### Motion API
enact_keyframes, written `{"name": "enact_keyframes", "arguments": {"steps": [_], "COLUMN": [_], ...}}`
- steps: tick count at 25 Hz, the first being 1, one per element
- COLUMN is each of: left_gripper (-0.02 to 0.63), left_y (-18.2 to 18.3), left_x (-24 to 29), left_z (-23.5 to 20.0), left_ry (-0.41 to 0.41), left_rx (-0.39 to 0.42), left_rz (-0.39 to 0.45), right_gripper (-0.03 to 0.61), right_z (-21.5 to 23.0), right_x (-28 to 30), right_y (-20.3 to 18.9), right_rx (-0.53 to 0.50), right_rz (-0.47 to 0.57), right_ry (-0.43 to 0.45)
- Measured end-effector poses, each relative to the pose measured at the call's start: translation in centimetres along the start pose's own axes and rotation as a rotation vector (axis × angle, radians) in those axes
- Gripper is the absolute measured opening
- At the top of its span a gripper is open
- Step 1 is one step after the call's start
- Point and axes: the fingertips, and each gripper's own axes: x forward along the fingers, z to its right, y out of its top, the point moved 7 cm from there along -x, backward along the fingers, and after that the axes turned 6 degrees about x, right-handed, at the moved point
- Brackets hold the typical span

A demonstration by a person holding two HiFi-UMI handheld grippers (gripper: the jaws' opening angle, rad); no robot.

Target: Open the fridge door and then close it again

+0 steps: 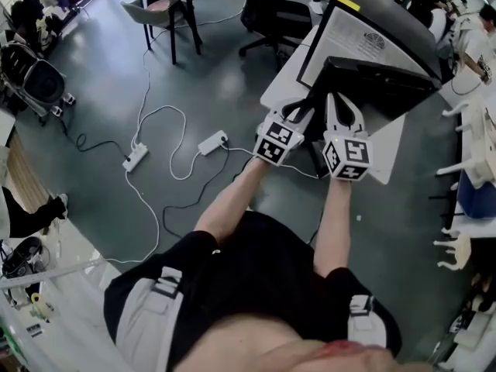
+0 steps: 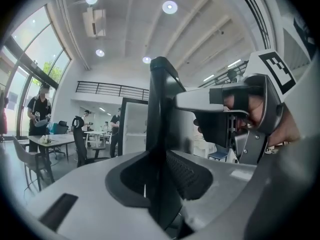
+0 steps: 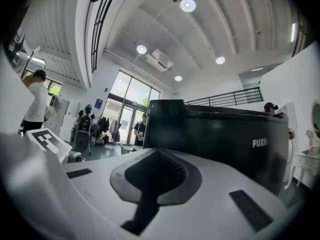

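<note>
The fridge door point(image 1: 380, 80), at the upper right of the head view, is straddled by the closing left gripper point(image 1: 301, 115), seemingly not yet clamped; the edge could be lost mid-swing. The right gripper point(image 1: 343, 107) is pressed together, empty.

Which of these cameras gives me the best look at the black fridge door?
The head view: it shows most of the fridge door from above, left gripper and right gripper at it. The left gripper view shows only its edge, upright between closing jaws; the right gripper view shows its broad black face beyond shut jaws.
</note>
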Motion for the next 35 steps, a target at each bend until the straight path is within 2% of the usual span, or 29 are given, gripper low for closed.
{"name": "enact_keyframes", "arguments": {"steps": [6,14,19,28,32,35], "left_gripper": [0.084,0.075,0.063,0.053,0.031,0.002], "left_y": [0.1,0.2,0.3,0.4,3.2,4.2], "left_x": [6.1,14.8,17.8,19.1,17.3,16.8], "left_z": [-8.7,-15.4,-16.3,-16.0,-14.8,-13.6], "left_ry": [-0.076,-0.132,-0.092,-0.055,-0.06,-0.074], "left_rx": [0.017,0.047,-0.004,-0.085,-0.167,-0.152], "left_rz": [0.008,-0.027,-0.008,-0.023,0.077,0.108], "right_gripper": [-0.006,-0.006,-0.006,-0.006,-0.006,-0.006], "right_z": [2.2,8.6,11.3,13.2,14.0,14.5], "right_x": [8.6,15.8,16.8,17.2,15.9,14.4], "right_y": [-0.3,-1.6,-2.4,-2.1,-2.3,-3.3], "right_rx": [-0.026,-0.001,0.01,0.056,0.101,0.126], "right_rz": [-0.013,-0.041,-0.066,-0.037,-0.02,-0.027], "right_ry": [-0.087,-0.231,-0.259,-0.213,-0.226,-0.263]}}
